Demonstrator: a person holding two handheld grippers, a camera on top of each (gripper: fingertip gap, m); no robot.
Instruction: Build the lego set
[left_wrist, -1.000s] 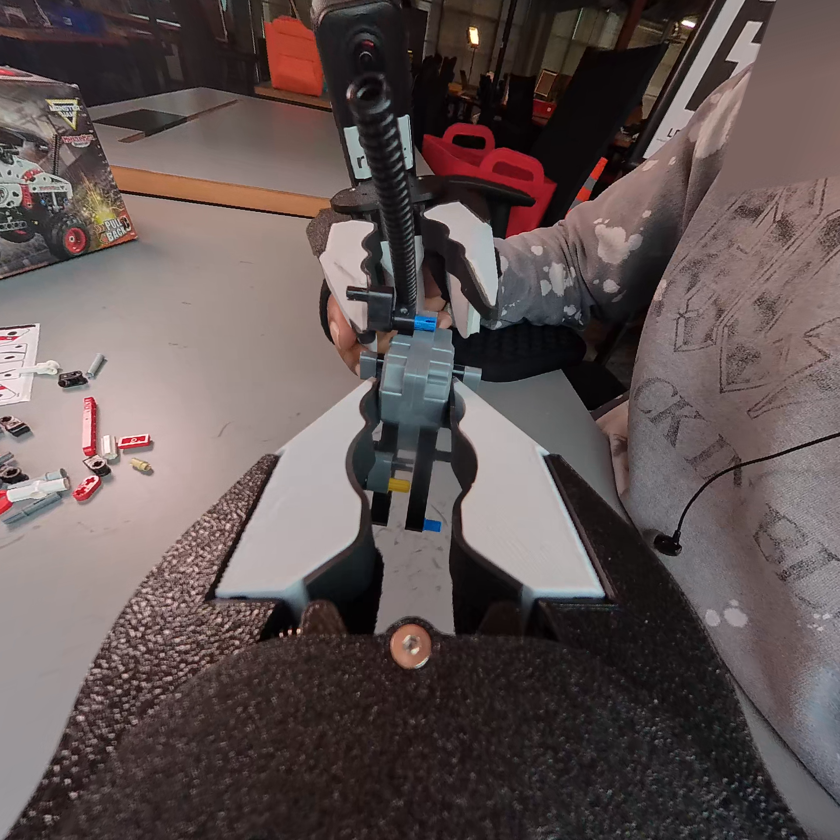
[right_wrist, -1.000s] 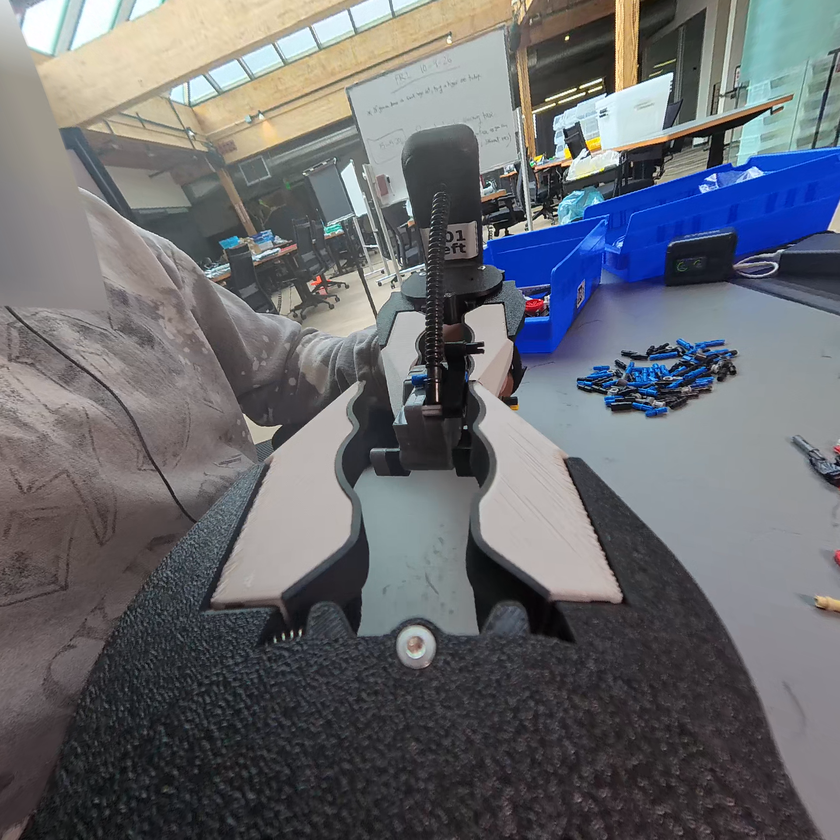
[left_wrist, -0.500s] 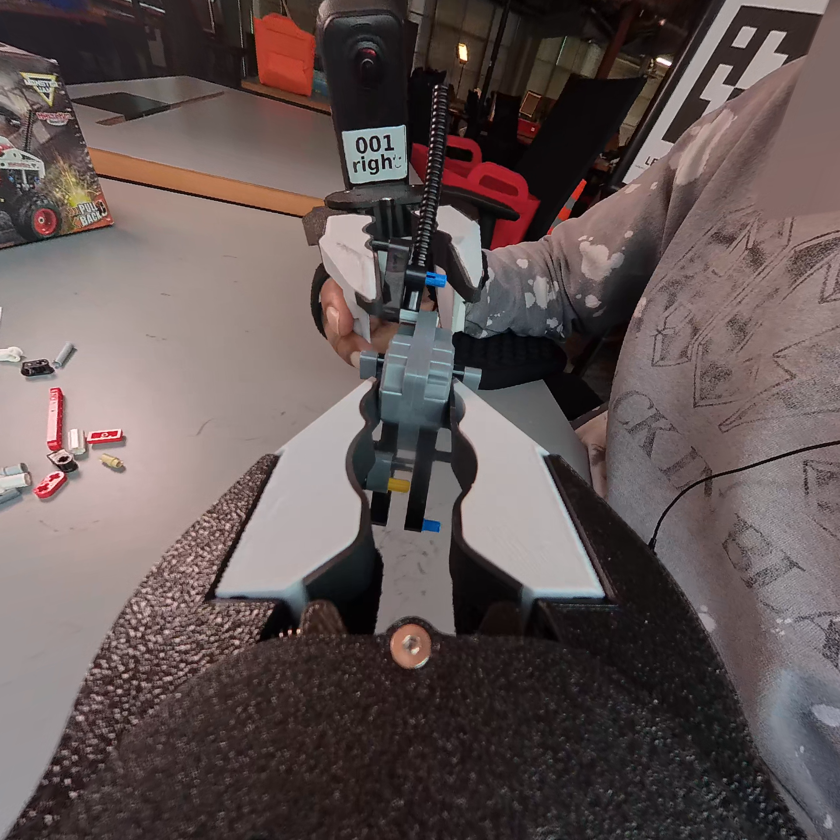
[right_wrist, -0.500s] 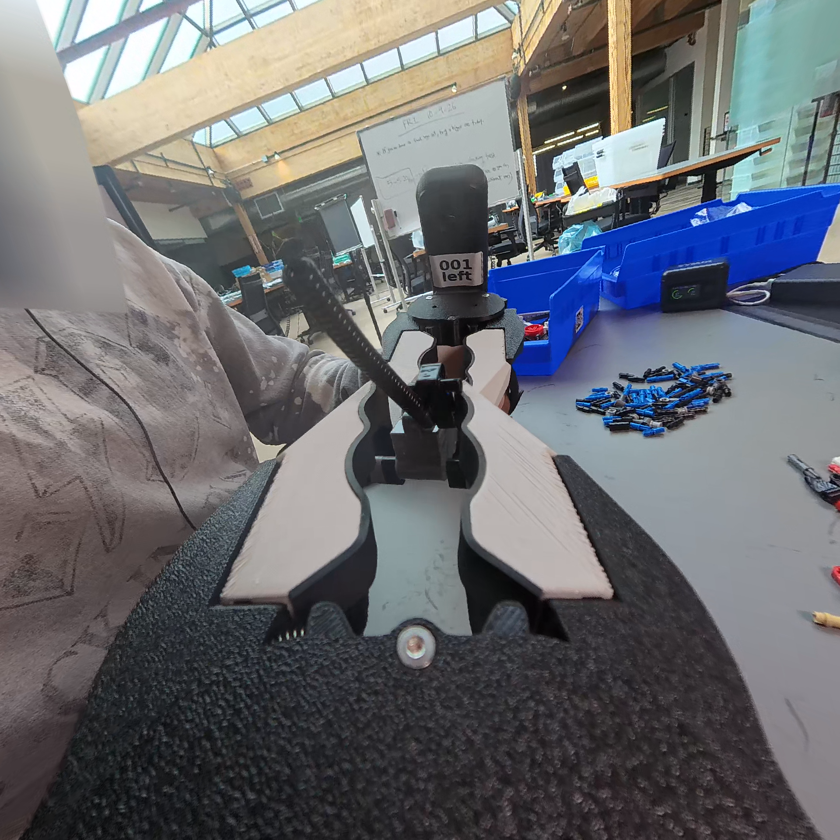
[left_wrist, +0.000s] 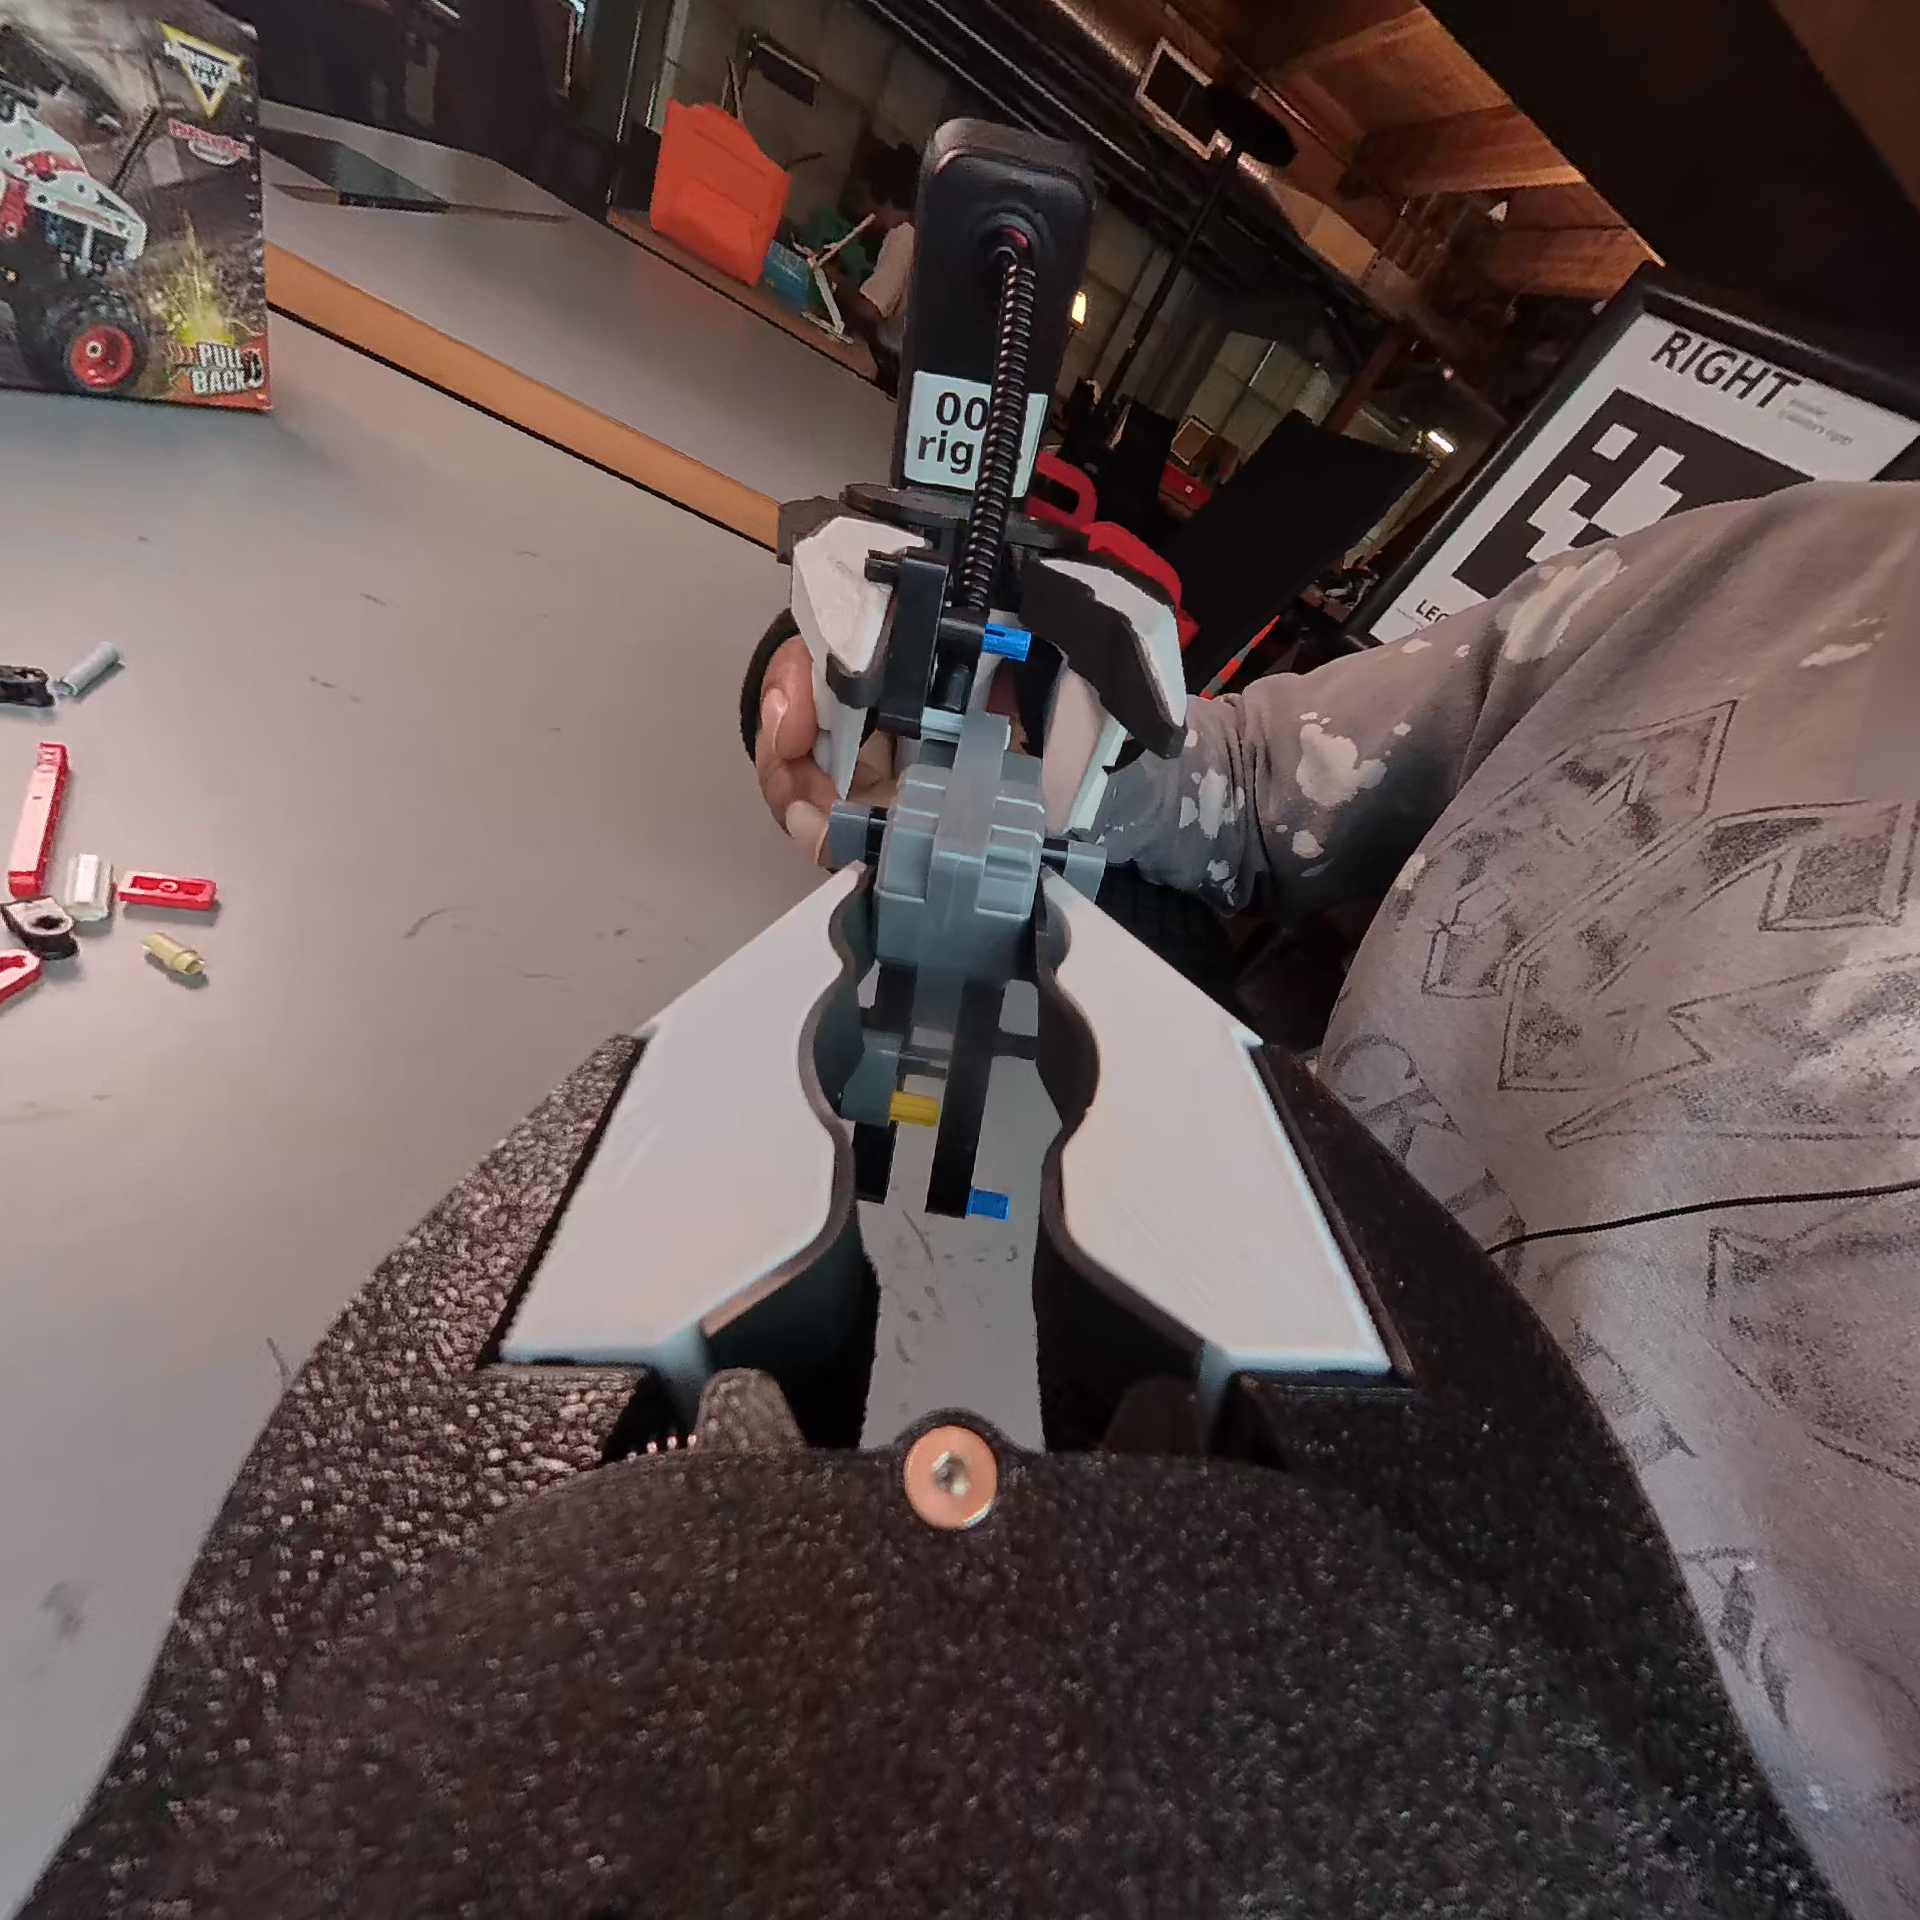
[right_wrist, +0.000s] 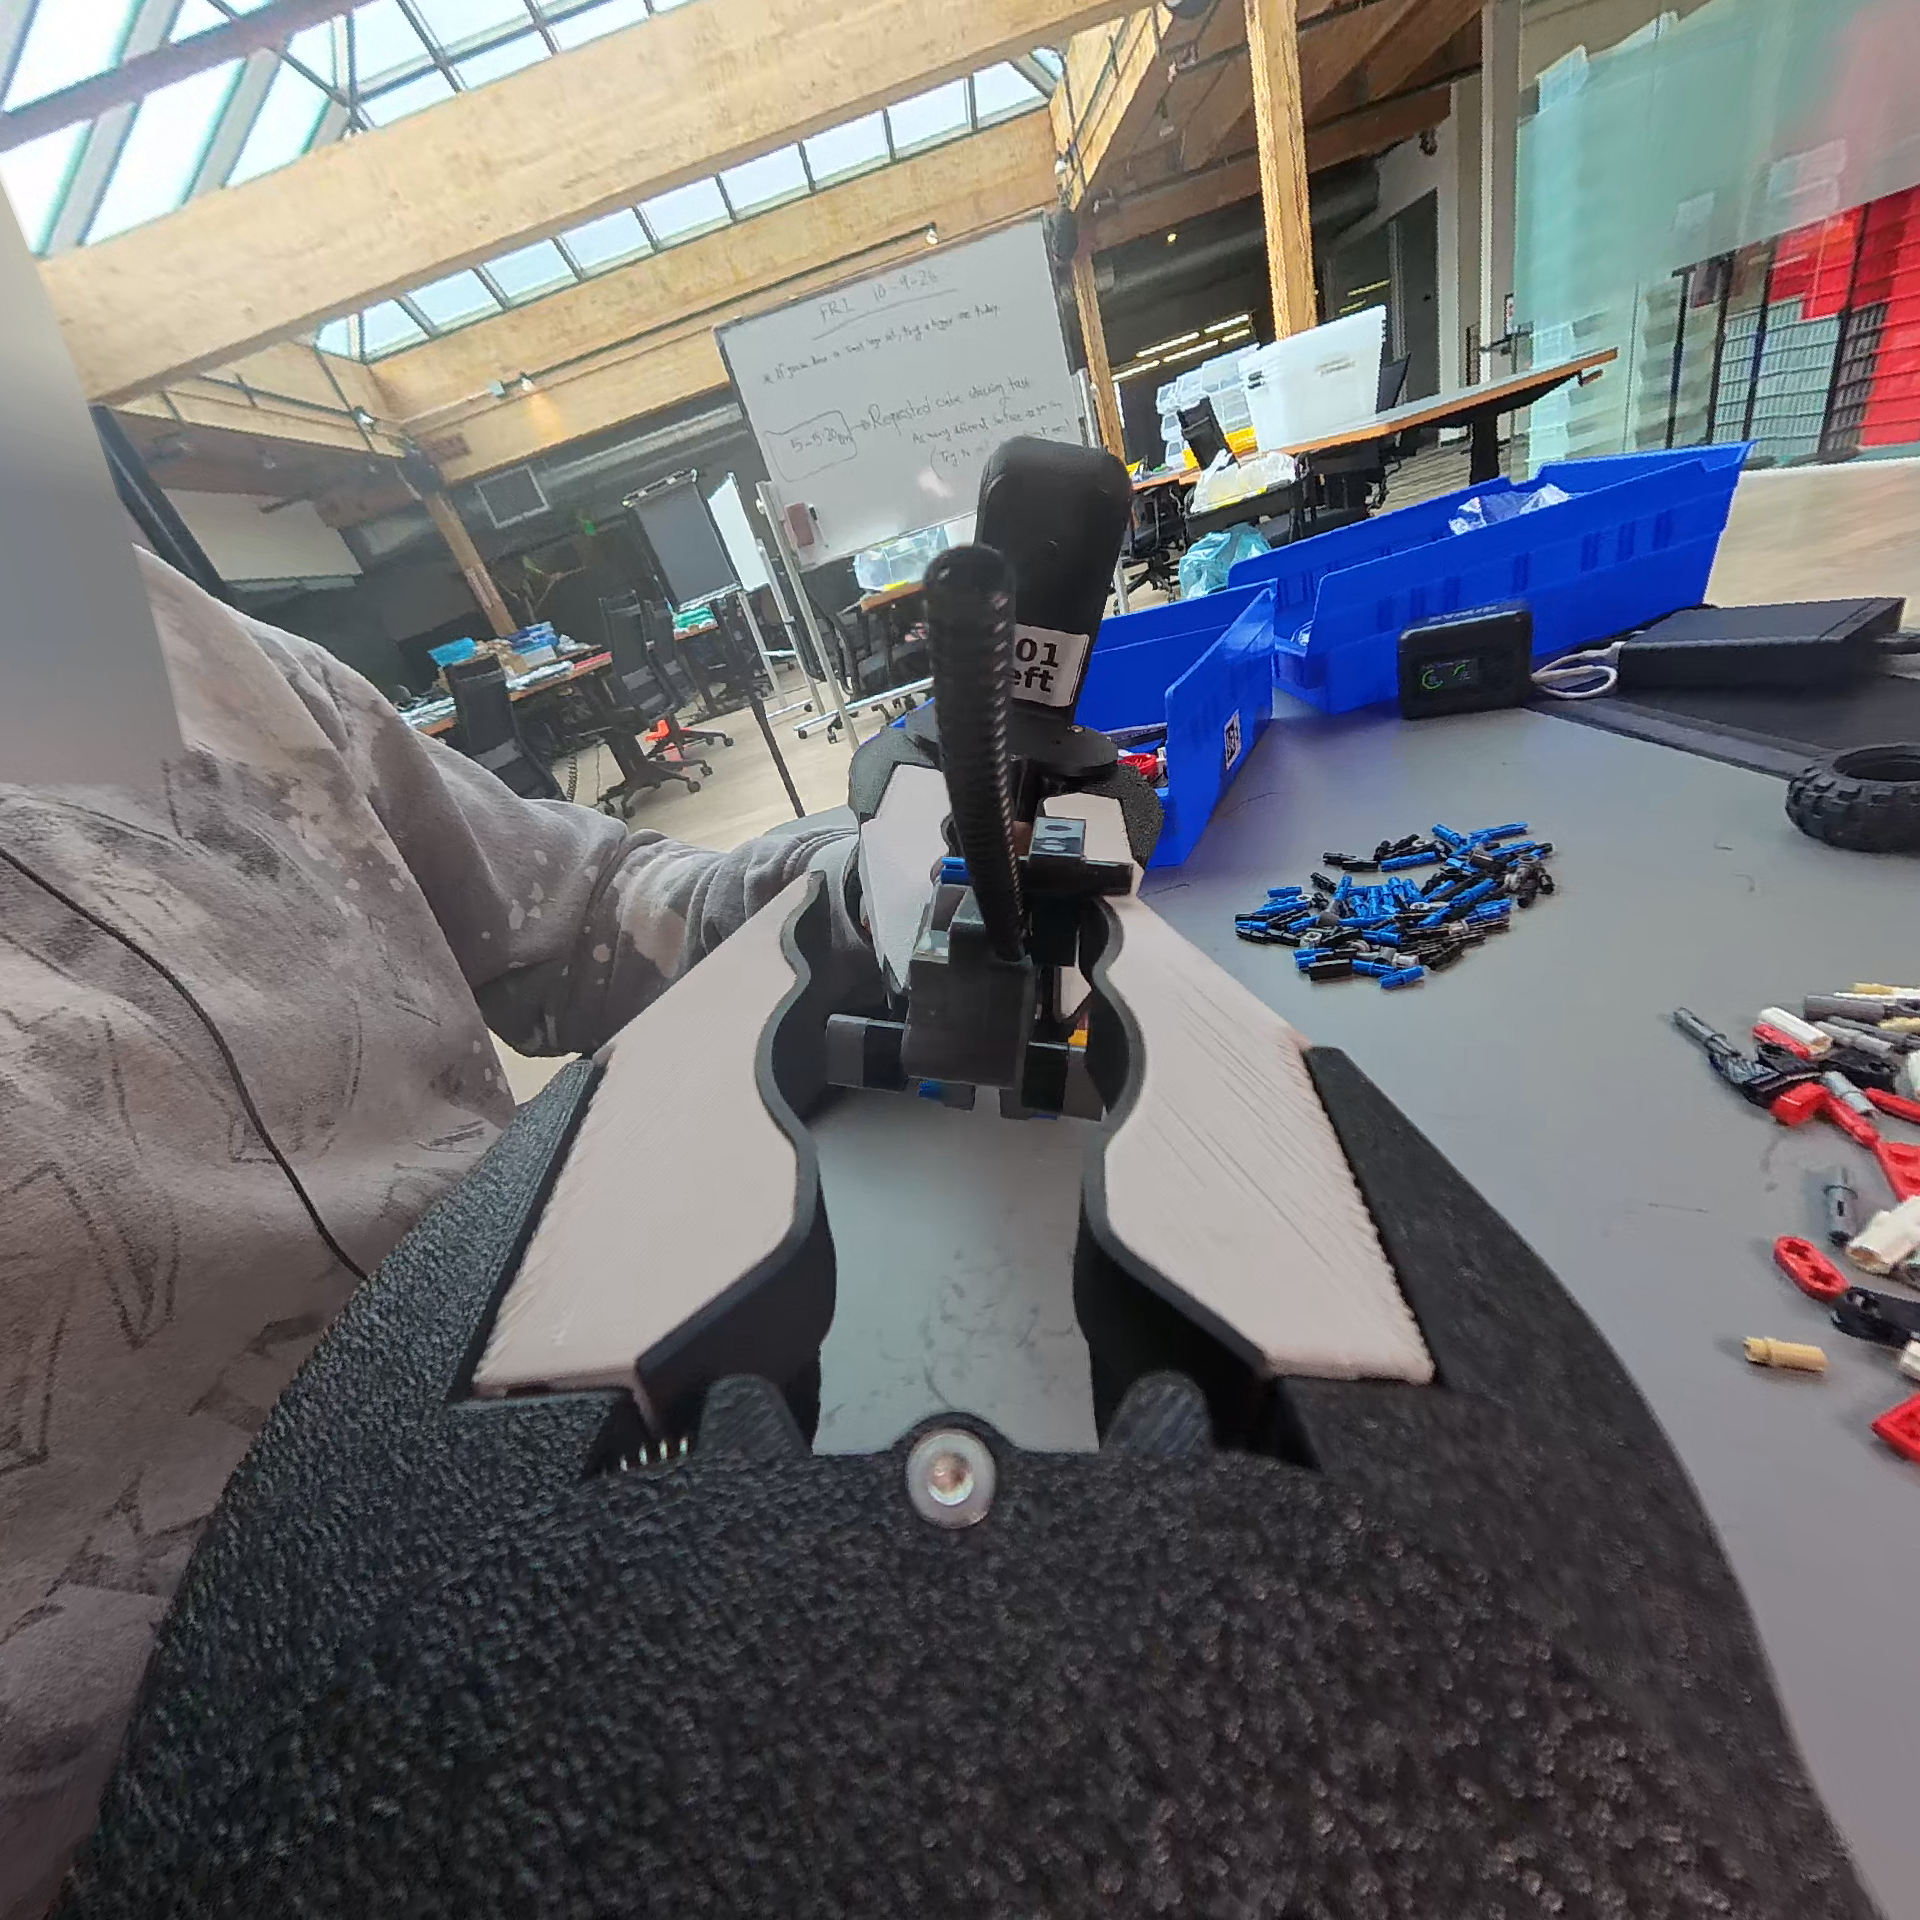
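My left gripper (left_wrist: 956, 883) is shut on a grey lego block assembly (left_wrist: 951, 904) with black beams, a yellow pin and a blue pin, held above the table. My right gripper (left_wrist: 987, 727) faces it, shut on a black piece with a ribbed black hose (left_wrist: 992, 436) and a blue pin (left_wrist: 1003, 644). That piece touches the top of the grey block. In the right wrist view the assembly (right_wrist: 966, 1018) sits between my right gripper's fingers (right_wrist: 966, 904). The hose (right_wrist: 977, 748) rises in front of the left gripper (right_wrist: 1013, 862).
The lego box (left_wrist: 114, 197) stands at the far left with loose red, white and black parts (left_wrist: 62, 883) nearby. A pile of blue and black pins (right_wrist: 1392, 914), blue bins (right_wrist: 1507, 582), a black tyre (right_wrist: 1860, 795) and more loose parts (right_wrist: 1849, 1091) lie to the right. The person's torso is close behind. My left and right fingertips are right by each other.
Both grippers have tilted upward with their pieces still held. The hose piece has come down against the top of the grey block, and the hose has swung upright.
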